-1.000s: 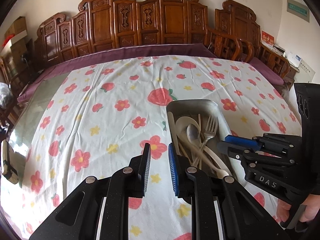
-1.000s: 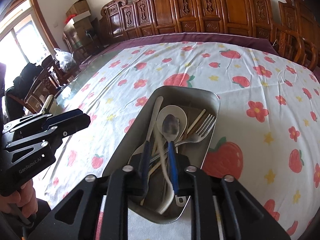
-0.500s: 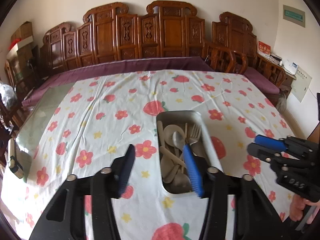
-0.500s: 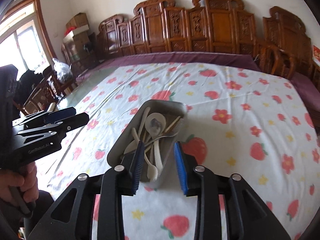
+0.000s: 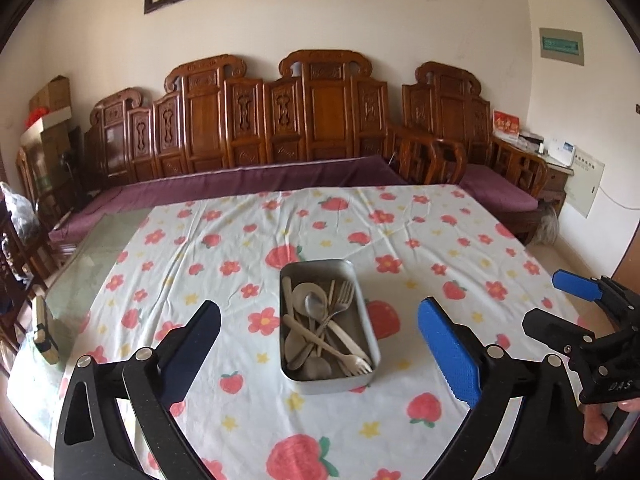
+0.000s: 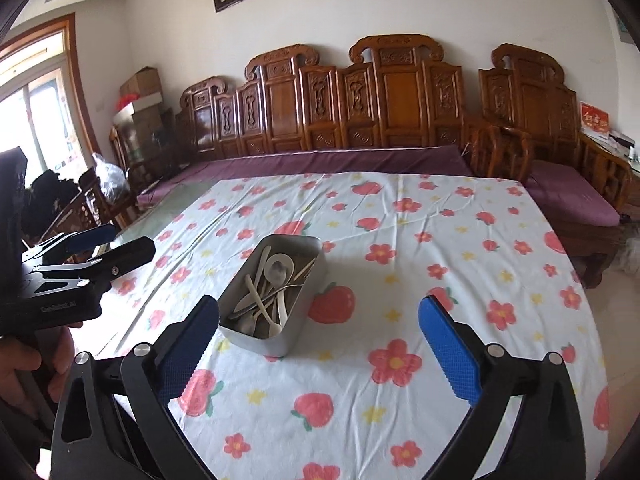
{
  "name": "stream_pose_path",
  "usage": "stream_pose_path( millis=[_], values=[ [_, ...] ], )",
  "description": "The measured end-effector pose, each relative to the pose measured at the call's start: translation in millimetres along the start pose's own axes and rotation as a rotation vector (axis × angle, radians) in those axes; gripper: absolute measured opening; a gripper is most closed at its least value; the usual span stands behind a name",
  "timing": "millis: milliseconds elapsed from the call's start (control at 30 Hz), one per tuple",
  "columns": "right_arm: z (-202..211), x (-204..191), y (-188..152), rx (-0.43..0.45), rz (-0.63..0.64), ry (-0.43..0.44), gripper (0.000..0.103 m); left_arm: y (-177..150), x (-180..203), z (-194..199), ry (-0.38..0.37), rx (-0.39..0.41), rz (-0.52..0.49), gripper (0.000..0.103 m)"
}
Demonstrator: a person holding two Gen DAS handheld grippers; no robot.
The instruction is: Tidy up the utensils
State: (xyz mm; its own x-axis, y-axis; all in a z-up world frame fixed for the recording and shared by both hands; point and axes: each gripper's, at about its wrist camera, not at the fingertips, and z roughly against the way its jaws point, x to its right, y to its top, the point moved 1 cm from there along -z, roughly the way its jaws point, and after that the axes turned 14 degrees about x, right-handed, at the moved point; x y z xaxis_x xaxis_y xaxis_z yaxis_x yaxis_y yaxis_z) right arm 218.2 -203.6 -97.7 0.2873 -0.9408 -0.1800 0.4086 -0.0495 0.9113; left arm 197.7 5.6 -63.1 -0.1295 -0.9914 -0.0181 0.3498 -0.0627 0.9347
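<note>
Open tablecloth (image 5: 224,264) all around metal tray (image 5: 362,312), carved bench (image 5: 320,128) beyond the far table edge

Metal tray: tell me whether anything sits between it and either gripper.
Nothing visible does. The metal tray holding the utensils sits alone on the flowered tablecloth. Only bare cloth lies between it and the left gripper or the right gripper. Both grippers' jaws are opening with nothing between them.
</note>
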Motion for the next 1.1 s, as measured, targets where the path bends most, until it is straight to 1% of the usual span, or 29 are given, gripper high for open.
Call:
stream_pose_path(
  millis=[67,167,267,300,433,600,800,1100],
  values=[
    [9.3,1.9,0.4,0.007,0.009,-0.023,0.101,1.3,7.4,7.9,0.0,0.004,-0.006,0.095],
    [31.6,3.8,2.8,0.054,0.026,-0.061,0.101,1.8,15.7,18.4,0.004,0.012,-0.012,0.095],
    [49.4,2.4,5.4,0.092,0.049,-0.075,0.101,4.5,21.6,33.0,-0.01,0.039,0.016,0.095],
    [57.7,1.0,6.3,0.112,0.064,-0.094,0.101,5.3,23.6,36.7,-0.01,0.047,0.017,0.095],
    [85.2,-0.5,8.4,0.161,0.057,-0.099,0.101,8.4,29.3,55.9,0.003,0.084,0.016,0.095],
    [110.0,-0.5,10.6,0.202,0.025,-0.096,0.101,10.1,32.8,74.2,0.011,0.107,0.017,0.095],
    [125.6,-4.5,12.5,0.229,0.03,-0.098,0.101,7.9,35.3,90.1,0.015,0.122,0.008,0.095],
    [129.0,-5.3,11.9,0.233,0.026,-0.1,0.101,6.6,36.5,98.8,0.02,0.135,0.018,0.095]
  ],
)
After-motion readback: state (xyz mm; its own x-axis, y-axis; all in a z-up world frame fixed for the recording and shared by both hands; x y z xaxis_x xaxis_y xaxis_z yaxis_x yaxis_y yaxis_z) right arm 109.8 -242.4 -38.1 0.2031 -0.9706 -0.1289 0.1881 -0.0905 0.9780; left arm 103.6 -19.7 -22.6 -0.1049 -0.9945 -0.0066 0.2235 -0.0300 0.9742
